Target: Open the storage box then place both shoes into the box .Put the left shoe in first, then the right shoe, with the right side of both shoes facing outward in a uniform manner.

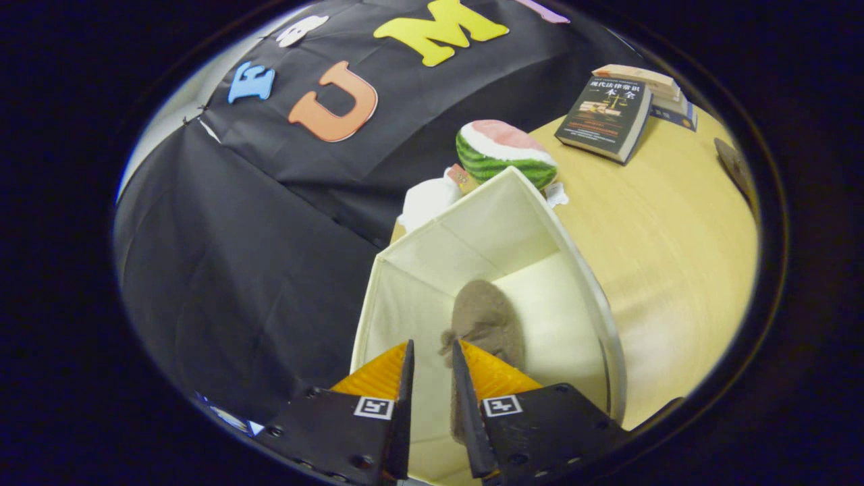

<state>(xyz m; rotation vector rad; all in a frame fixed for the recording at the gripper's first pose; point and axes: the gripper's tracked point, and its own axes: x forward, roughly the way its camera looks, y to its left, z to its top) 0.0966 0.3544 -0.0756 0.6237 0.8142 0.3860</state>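
The open cream fabric storage box stands on the wooden table, and I look down into it from above. One brown suede shoe lies inside on the box floor, just ahead of my right finger and touching its inner edge. My gripper hovers over the near side of the box with a narrow gap between its fingers. Through that gap I see the pale box floor, and the left finger touches nothing.
Behind the box sit a toy watermelon slice and a white soft item. A dark book leans on a stack of books at the far end of the tan table. The black cloth wall hangs beside the box.
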